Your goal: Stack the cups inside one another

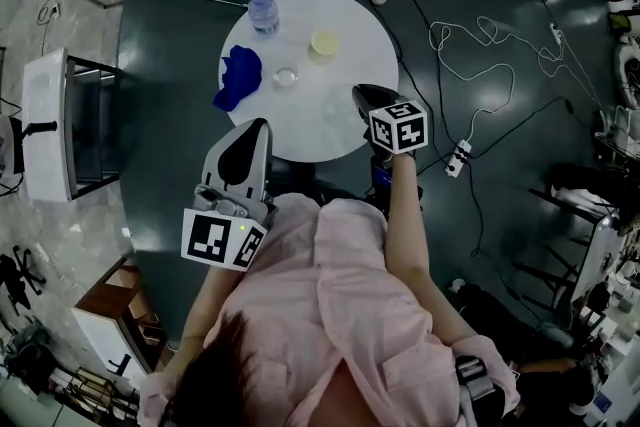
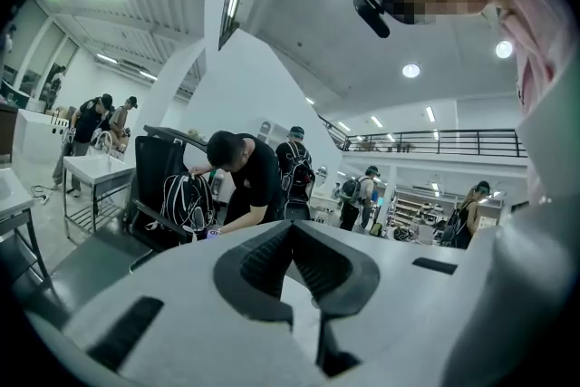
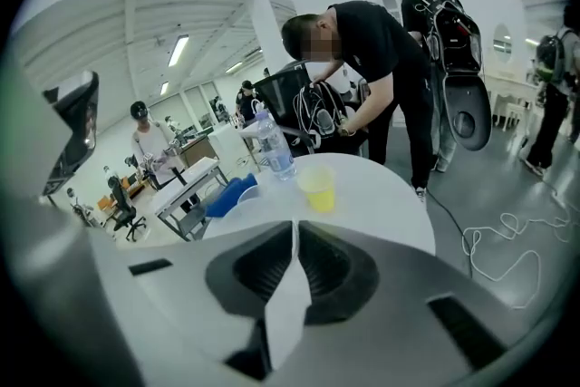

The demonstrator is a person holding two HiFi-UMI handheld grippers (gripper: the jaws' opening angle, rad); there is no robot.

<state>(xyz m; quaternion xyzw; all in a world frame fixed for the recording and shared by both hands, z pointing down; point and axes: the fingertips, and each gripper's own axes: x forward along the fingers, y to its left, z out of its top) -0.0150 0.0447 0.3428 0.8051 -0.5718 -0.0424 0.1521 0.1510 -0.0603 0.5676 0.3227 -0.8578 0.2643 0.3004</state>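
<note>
A yellow cup [image 1: 324, 42] [image 3: 317, 188] stands upright toward the far side of the round white table [image 1: 300, 135]. A clear cup [image 1: 286, 77] stands a little nearer, beside a blue cloth [image 1: 238, 77]. My right gripper [image 1: 358, 92] [image 3: 294, 222] hangs over the table's right part, tilted down toward the yellow cup; its jaws meet at the tips, and I make out nothing between them. My left gripper [image 1: 255, 125] [image 2: 292, 224] is at the table's near edge, pointing level into the room, with its jaws also together and holding nothing.
A water bottle [image 1: 263, 12] [image 3: 272, 145] stands at the table's far left. A person [image 3: 372, 50] bends over a black chair just beyond the table. Cables and a power strip [image 1: 458, 158] lie on the floor to the right. A white desk [image 1: 45, 125] stands at the left.
</note>
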